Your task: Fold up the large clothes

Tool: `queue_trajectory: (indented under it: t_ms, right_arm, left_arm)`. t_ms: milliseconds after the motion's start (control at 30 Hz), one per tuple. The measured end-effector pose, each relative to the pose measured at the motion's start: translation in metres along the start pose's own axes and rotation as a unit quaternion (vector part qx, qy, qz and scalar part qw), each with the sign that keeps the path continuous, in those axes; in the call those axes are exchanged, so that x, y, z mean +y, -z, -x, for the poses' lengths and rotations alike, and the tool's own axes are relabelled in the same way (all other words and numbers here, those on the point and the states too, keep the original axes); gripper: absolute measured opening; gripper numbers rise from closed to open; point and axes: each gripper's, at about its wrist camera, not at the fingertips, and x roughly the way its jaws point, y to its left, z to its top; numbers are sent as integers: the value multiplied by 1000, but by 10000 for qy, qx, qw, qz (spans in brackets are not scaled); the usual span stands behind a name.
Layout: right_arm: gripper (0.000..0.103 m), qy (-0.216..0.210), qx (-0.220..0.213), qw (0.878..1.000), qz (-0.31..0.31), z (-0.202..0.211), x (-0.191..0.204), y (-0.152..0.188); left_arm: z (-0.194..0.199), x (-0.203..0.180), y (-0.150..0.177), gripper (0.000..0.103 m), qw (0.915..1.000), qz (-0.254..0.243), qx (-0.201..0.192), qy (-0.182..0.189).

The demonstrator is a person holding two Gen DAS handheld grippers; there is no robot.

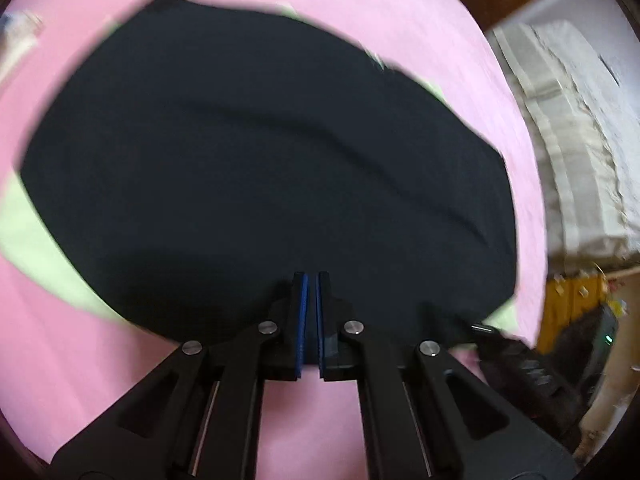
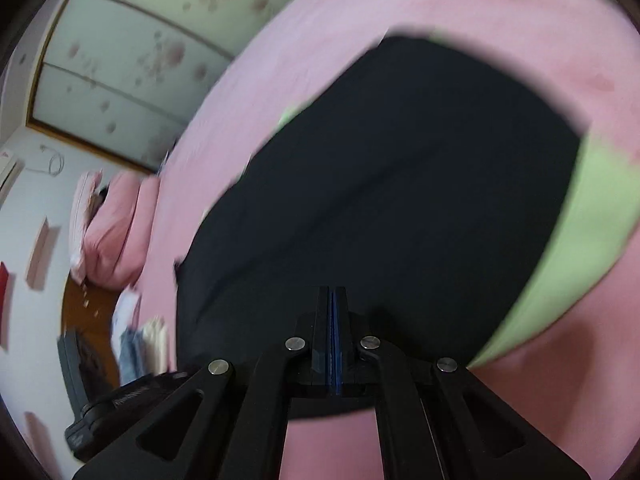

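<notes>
A large dark garment (image 1: 256, 168) lies spread on a pink bed sheet (image 1: 420, 32), with a pale green layer (image 1: 44, 252) showing from under its edges, most of all along one long side in the right wrist view. The left gripper (image 1: 311, 280) and the right gripper (image 2: 333, 294) each sit at the near hem of the dark cloth, both angled down toward the bed; their jaws are drawn together, and the hem appears pinched between the blue pads, though the black fabric against the black fingers makes the exact bite hard to confirm. The step in hand looks like carrying this near edge over toward the far edge to make a fold. To do it well, the two hands should travel together at the same height, keeping the hem taut between them so the cloth does not sag or bunch in the middle, where a soft ridge already crosses the garment. The edge should land square on the far edge, with the jaws kept closed until the fabric rests flat. The blur in both views suggests brisk motion, so the cloth could slip from the pads
</notes>
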Motion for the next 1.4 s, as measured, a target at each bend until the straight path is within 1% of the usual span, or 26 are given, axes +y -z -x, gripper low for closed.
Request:
queue_trajectory:
  t_ms: [67, 100, 167, 233, 300, 367, 400, 433, 467, 500, 567, 633, 667, 700, 733, 800, 867, 900, 967, 1033, 1067, 1133, 1200, 1267, 1333, 1400]
  right_arm:
    - [0, -204, 333, 9989, -255, -21, 1, 11]
    - [0, -185, 416, 9985, -297, -26, -1, 19]
    - [0, 62, 595, 9979, -235, -46, -7, 20]
    - [0, 266, 687, 9973, 12, -52, -16, 11]
    - [0, 580, 484, 9958, 512, -39, -23, 5]
    - [0, 1141, 131, 9892, 907, -13, -44, -22]
    - [0, 1511, -49, 9840, 941, -5, -55, -31]
    - [0, 1937, -257, 9770, 849, 4, -69, -40]
    - [0, 2057, -475, 9755, 618, 17, -89, -49]
    - [0, 1955, -563, 9779, 471, 24, -104, -54]
    - [0, 1820, -463, 9798, 684, 25, -113, -54]
    - [0, 2261, -251, 9645, 1343, 15, -105, -40]
    - [0, 2404, -109, 9594, 1468, -1, -96, -39]
    - [0, 2498, 31, 9588, 1351, -5, -98, -35]
    - [0, 2460, 111, 9642, 984, -3, -102, -33]
    - [0, 2255, 36, 9729, 510, 5, -116, -23]
    - [0, 2415, 116, 9693, 440, 7, -124, -15]
    - [0, 2574, 181, 9648, 509, 7, -126, -10]
    - [0, 2609, 212, 9632, 617, 6, -127, -7]
    - [0, 2749, 314, 9578, 782, 2, -120, -8]
    - [0, 2875, 351, 9527, 917, 0, -107, -7]
    - [0, 3055, 182, 9456, 1102, 3, -91, -4]
    - [0, 2929, -196, 9473, 1284, 11, -75, 0]
    - [0, 2784, -577, 9458, 1572, 14, -52, 4]
    - [0, 2402, -828, 9508, 1771, 12, -28, 5]
    - [0, 1927, -893, 9600, 1827, 8, -7, -5]
  left_arm:
    - [-13, -6, 12, 1, 9997, -50, 227, -64]
    - [-21, -7, 18, 1, 9993, -88, 312, -169]
    - [-29, 0, 29, 1, 9985, -93, 377, -376]
    - [-32, 19, 28, 1, 9981, 93, 371, -488]
    - [-27, 37, 27, 1, 9975, 295, 279, -585]
    - [-23, 56, 26, 1, 9969, 365, 159, -676]
    - [-22, 66, 24, 1, 9969, 419, 118, -656]
    - [-19, 75, 24, 1, 9958, 455, 43, -797]
    - [-18, 83, 23, 1, 9950, 477, -7, -872]
    - [-16, 91, 23, 1, 9943, 517, -64, -928]
    - [-12, 102, 25, 1, 9924, 622, -148, -1051]
    - [-10, 107, 19, 1, 9911, 684, -172, -1125]
    - [-9, 107, 15, 1, 9894, 684, -190, -1269]
    - [-9, 106, 12, 1, 9884, 661, -210, -1349]
    - [-9, 109, 13, 1, 9881, 620, -239, -1391]
    - [-10, 114, 14, 1, 9872, 596, -262, -1459]
    - [-11, 118, 16, 1, 9849, 630, -311, -1585]
    - [-9, 126, 16, 1, 9823, 673, -361, -1710]
    - [-6, 144, 17, 1, 9641, 725, -384, -2524]
    - [0, 174, 21, 1, 9480, 1039, -348, -2988]
    - [2, 187, 23, 1, 9454, 1219, -262, -3012]
    - [10, 211, 32, 1, 9506, 1593, -242, -2654]
    - [22, 224, 46, 1, 9540, 1850, -425, -2321]
    - [28, 225, 59, 1, 9572, 1852, -542, -2159]
    - [27, 219, 75, 1, 9612, 1809, -625, -1987]
    - [52, 240, 102, 1, 9646, 1824, -665, -1785]
